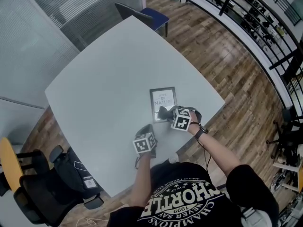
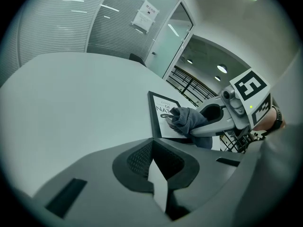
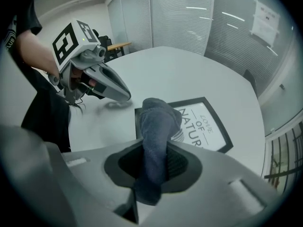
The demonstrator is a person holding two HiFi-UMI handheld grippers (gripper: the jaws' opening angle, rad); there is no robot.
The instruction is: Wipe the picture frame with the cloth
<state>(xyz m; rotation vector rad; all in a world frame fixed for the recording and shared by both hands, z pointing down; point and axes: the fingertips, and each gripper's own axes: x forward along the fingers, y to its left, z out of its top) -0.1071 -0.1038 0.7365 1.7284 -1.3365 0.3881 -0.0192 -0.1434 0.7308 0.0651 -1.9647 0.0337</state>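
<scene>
Both forearms are extended forward over the near edge of the white table (image 1: 99, 74). A watch (image 1: 200, 132) is worn on the right wrist.

The left gripper (image 1: 147, 128) is held low over bare tabletop, just inside the near edge. Its jaws are closed together with nothing between them. It is set beside the near-left corner of the picture frame (image 1: 162, 98), apart from it. Contact between its tip and the table cannot be judged.

The right gripper (image 1: 165, 113) is angled in from the right, with its jaws clamped on a dark blue-grey cloth (image 1: 163, 111). The cloth is bunched and laid on the near end of the frame.

The frame lies flat, glass up, with a black border and a white print. It sits close to the near-right table edge, with little margin on that side. Wide bare tabletop is left open beyond the frame and to its left.

Past the far table edge a blue chair (image 1: 155, 17) is pushed in. A glass partition (image 1: 33, 37) is seen at the left and a railing (image 1: 255, 18) at the right.
</scene>
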